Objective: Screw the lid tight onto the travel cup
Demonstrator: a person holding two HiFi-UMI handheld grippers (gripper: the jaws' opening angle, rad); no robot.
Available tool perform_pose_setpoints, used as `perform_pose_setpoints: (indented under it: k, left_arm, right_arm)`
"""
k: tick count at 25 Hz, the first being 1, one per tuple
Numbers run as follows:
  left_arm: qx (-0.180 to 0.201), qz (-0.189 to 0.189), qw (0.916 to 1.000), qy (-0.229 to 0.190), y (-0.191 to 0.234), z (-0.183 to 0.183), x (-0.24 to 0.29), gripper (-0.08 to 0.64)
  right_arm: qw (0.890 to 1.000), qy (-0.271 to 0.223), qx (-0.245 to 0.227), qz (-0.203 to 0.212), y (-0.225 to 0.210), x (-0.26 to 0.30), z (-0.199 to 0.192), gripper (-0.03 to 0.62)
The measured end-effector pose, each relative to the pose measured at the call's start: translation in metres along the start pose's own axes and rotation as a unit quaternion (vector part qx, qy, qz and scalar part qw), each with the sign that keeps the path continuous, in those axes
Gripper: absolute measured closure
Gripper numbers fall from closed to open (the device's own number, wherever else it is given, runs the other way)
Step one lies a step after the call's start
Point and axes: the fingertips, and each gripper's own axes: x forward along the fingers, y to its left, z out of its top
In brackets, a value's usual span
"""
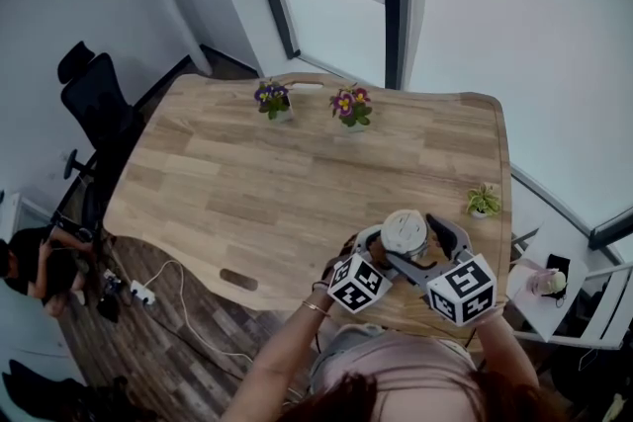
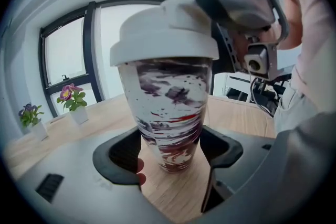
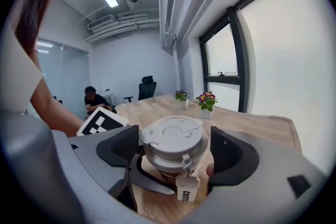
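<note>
The left gripper's [image 2: 172,149] fingers [image 2: 122,153] are clamped on the lower body of the travel cup [image 2: 168,107], one pad against each side just above its base. The base rests on the tabletop [image 1: 277,183]. The right gripper's [image 3: 176,149] fingers [image 3: 232,155] come in from above and are closed against the rim of the white lid [image 3: 172,136], which already sits on the cup's mouth.

The cup wall looks hard, glossy and tapered, so it is probably slick and could turn or ride up in the pads. A low hold near the base, as here, steadies it best. The lid looks like stiff plastic with a shallow rim, so the twisting hold belongs on that rim, clear of the flip tab and the small hanging tag [image 3: 185,189].

In the head view the cup stands at the lower right, near the tabletop's front edge and close to the person. Two flower pots [image 1: 273,100] at the upper middle and a small plant [image 1: 483,202] at the right edge are well apart, leaving open wood all around for wrist rotation.
</note>
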Motion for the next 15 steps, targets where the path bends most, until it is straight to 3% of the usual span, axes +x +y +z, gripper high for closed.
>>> perform_pose_setpoints:
  k: [7, 9, 13, 15]
  left_arm:
    - [0.036, -0.061, 0.9971, 0.026, -0.006, -0.003, -0.001, 0.219]
    - [0.025, -0.051, 0.9980, 0.025, -0.003, -0.002, 0.000, 0.219]
    - [-0.010, -0.009, 0.9998, 0.015, -0.002, 0.000, 0.002, 0.219]
    - [-0.015, 0.006, 0.9997, 0.017, -0.002, 0.001, 0.002, 0.219]
  right_arm:
    - [0.995, 0.045, -0.061, 0.069, 0.000, -0.002, -0.010, 0.210]
    - [0.996, 0.031, -0.067, 0.048, -0.001, 0.001, -0.008, 0.212]
    - [0.999, -0.004, -0.038, -0.037, -0.005, 0.001, -0.008, 0.213]
    - [0.999, -0.011, -0.022, -0.040, -0.004, -0.001, -0.009, 0.213]
